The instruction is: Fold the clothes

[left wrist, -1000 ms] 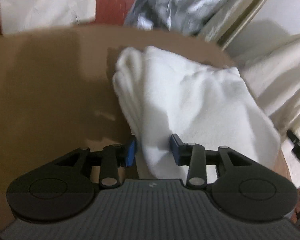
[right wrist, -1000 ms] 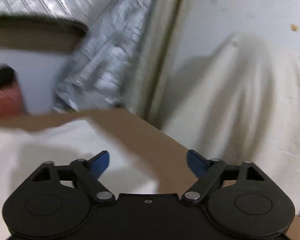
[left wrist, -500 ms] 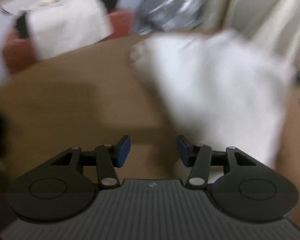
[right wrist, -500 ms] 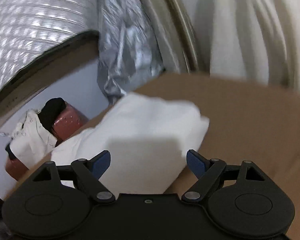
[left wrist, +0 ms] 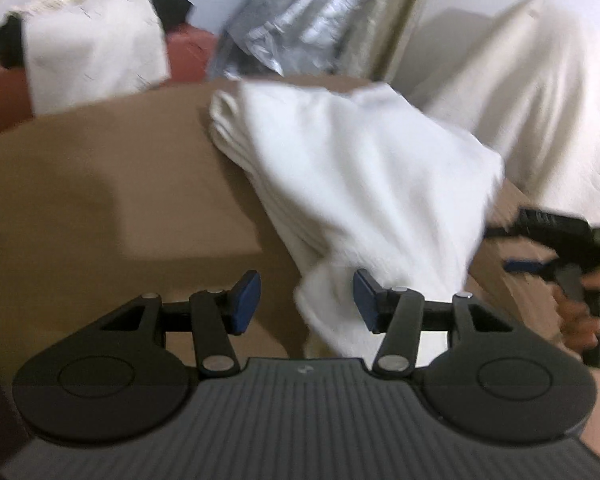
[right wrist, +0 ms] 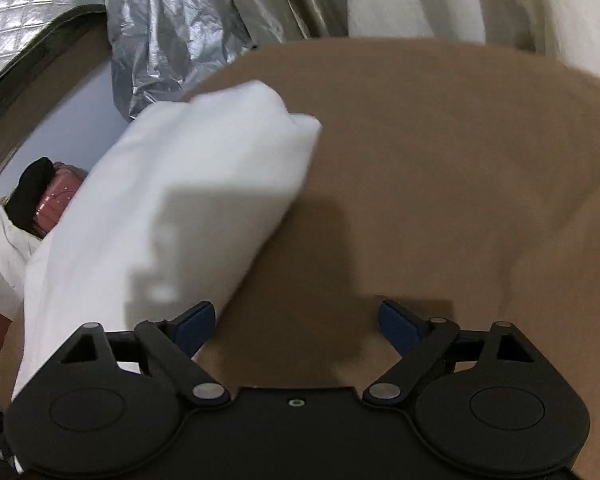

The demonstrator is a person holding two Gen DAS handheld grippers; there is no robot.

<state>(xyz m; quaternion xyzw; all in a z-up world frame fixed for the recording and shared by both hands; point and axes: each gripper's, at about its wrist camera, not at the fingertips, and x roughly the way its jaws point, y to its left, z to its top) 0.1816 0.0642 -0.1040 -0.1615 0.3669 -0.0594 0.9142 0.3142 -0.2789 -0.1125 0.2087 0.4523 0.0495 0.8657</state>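
A folded white cloth lies on the brown table. Its near corner reaches between the pads of my left gripper, close to the right pad. The jaws stand apart and do not press on it. In the right wrist view the same cloth lies to the left on the table. My right gripper hovers over bare table with its jaws opening wide and nothing between them; its left finger is beside the cloth's edge. A hand holds that right gripper at the cloth's right side.
Behind the table are a crinkled silver foil sheet, a red suitcase with a white garment over it, and a cream drape at the right. The table's far edge runs just behind the cloth.
The left jaws, earlier closed in on the cloth's near edge, have spread and the view has shifted sideways. The right view swung down from the wall onto the table and cloth, its jaws widening.
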